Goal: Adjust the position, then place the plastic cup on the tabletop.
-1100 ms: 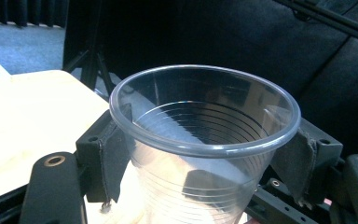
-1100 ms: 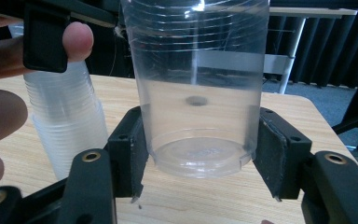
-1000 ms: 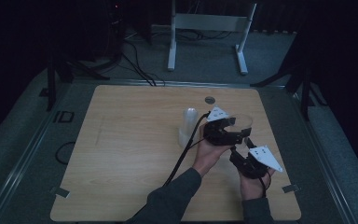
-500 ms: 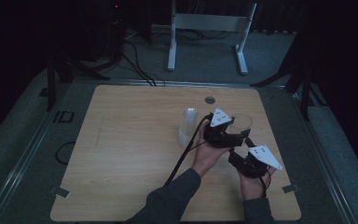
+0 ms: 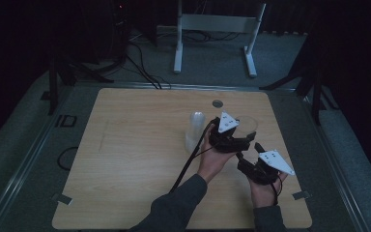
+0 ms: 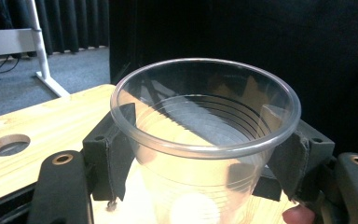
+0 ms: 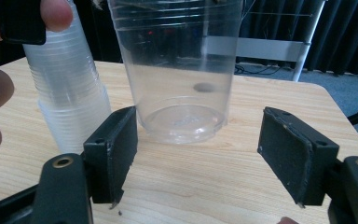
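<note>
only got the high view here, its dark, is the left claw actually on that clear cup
Observer: Yes. In the left gripper view the left claw has a pad against each side of the clear cup, just under its rim.
Operator: is the cup on the table or lifted
Observer: In the right gripper view its base looks to be resting on the table, upright.
Operator: and the right claw
Observer: The right claw is open, short of the cup and touching nothing.
Operator: whats that pale thing left of the cup
Observer: A stack of nested clear cups, standing upside down, apart from the held cup.
</note>
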Demonstrator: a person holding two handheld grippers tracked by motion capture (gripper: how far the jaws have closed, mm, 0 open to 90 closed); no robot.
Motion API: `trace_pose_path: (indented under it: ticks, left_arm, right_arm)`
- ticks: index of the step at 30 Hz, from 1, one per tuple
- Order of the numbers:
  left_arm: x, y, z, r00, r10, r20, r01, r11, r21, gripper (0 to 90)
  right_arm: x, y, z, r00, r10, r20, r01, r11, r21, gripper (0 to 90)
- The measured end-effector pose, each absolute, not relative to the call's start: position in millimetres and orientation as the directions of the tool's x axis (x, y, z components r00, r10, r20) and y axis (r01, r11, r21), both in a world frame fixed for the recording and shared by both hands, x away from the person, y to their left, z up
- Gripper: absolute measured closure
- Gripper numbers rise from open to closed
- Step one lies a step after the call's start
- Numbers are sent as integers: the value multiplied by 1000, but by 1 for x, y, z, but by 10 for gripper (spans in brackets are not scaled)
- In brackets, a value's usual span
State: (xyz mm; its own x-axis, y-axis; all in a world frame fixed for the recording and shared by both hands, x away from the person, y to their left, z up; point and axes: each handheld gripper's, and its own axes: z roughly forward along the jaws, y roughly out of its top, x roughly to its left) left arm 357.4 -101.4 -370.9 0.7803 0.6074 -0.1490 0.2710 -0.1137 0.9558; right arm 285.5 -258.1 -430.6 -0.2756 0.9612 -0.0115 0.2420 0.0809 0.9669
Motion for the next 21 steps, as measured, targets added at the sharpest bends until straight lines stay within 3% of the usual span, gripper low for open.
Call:
trace_pose_path:
  ticks: [21]
  left_arm:
    - [358, -93, -376, 762, 632, -139, 264, -108, 959, 297]
  right_arm:
    - [284, -269, -432, -260, 966, -14, 248, 81, 965, 271]
